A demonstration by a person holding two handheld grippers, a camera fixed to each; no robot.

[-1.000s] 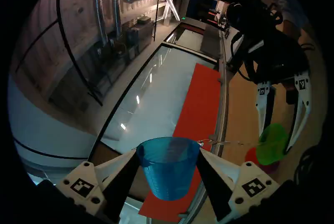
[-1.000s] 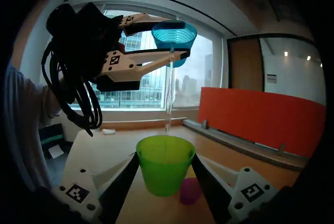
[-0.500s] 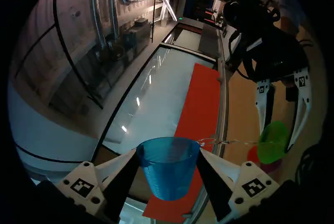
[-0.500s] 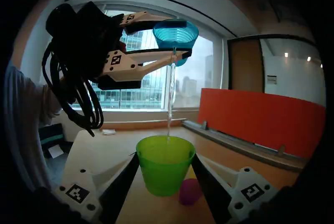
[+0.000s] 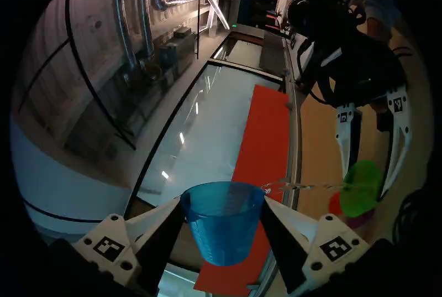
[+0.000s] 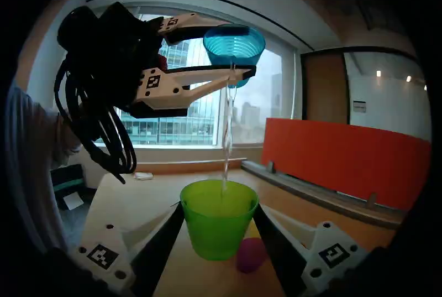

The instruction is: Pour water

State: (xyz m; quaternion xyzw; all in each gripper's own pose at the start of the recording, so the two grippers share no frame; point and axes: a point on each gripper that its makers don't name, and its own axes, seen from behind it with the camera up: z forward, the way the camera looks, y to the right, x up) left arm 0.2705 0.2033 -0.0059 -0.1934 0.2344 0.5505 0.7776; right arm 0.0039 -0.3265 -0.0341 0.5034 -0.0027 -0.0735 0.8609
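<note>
A: What is the biggest thing in the right gripper view?
B: The wide window (image 6: 182,125) with towers outside. Then comes the orange panel (image 6: 353,159) at the right side, and the wooden table (image 6: 138,197) under all.
A: And the tools?
B: The left gripper (image 6: 237,46) is up high in front of the window. Its two fingers press the blue cup (image 6: 233,40) from both sides. This cup is tipped, with its mouth turned toward the camera. The right gripper (image 6: 219,214) is low over the table and clamps the green cup (image 6: 219,233) upright between its fingers.
A: Where is the water?
B: A thin stream of water (image 6: 226,131) falls from the rim of the blue cup into the green cup, which is directly below it. In the left gripper view the same stream runs sideways to the green cup.
A: Anything smaller?
B: A small pink round thing (image 6: 251,254) lies on the table, just behind the green cup. I cannot tell what it is.
</note>
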